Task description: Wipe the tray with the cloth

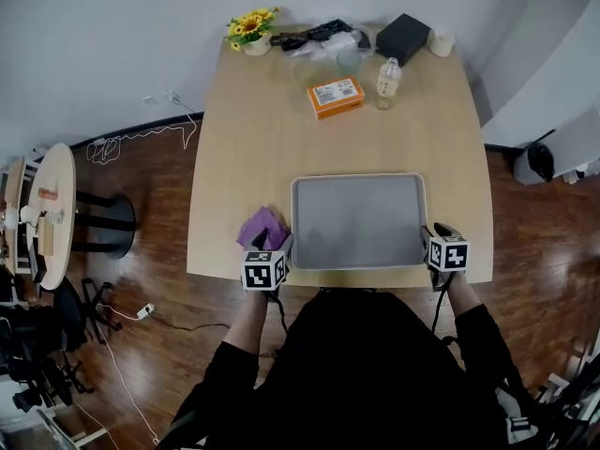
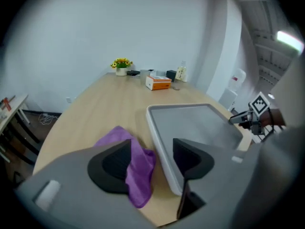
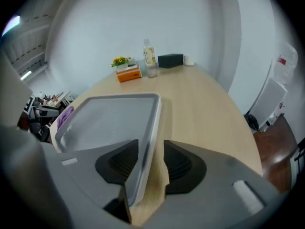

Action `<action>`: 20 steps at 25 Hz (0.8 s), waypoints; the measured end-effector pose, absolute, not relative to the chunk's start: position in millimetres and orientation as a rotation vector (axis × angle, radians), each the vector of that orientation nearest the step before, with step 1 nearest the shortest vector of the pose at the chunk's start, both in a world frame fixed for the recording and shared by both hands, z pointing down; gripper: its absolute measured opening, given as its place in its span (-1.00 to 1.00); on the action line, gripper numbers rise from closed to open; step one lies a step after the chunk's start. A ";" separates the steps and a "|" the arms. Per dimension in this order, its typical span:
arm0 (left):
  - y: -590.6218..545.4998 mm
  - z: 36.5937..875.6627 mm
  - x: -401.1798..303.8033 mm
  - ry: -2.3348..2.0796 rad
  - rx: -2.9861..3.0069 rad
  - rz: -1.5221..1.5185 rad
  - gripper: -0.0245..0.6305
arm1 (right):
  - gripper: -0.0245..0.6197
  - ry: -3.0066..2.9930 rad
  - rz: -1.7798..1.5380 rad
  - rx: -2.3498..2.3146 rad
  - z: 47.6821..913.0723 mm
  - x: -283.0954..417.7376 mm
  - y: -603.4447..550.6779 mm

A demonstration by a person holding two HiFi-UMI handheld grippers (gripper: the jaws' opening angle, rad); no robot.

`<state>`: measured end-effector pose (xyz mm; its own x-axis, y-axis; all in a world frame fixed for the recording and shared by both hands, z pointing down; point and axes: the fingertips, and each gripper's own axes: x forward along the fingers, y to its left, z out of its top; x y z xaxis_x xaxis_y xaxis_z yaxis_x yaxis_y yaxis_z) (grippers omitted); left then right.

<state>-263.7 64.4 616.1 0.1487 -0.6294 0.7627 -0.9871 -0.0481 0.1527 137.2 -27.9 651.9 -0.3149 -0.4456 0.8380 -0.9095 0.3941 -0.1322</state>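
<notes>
The left hand-held gripper (image 2: 152, 149) is gaping open, the purple cloth (image 2: 138, 171) lying between its jaws and the tray (image 1: 356, 178) crowding its right jaw. The right hand-held gripper (image 3: 151, 149) is straddling the tray's right rim, seemingly not pinching it. Far ahead, an orange box (image 1: 336, 97) and a bottle (image 1: 386, 81) are standing on the worktop (image 1: 253, 139).
</notes>
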 end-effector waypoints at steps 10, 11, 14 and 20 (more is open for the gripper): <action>71.1 689.1 -317.0 -1.369 1.652 1.092 0.37 | -0.73 -1.917 0.826 1.103 664.9 126.3 -27.0; 69.6 692.5 -318.7 -1.371 1.641 1.096 0.33 | -0.73 -1.919 0.832 1.103 665.2 125.4 -26.9; 63.3 682.4 -327.2 -1.442 1.621 1.057 -0.47 | -0.73 -1.938 0.847 1.109 666.0 124.5 -25.9; -3.9 626.9 -298.5 -1.474 1.781 1.017 -0.52 | -0.73 -1.966 0.872 1.148 664.2 122.9 -24.8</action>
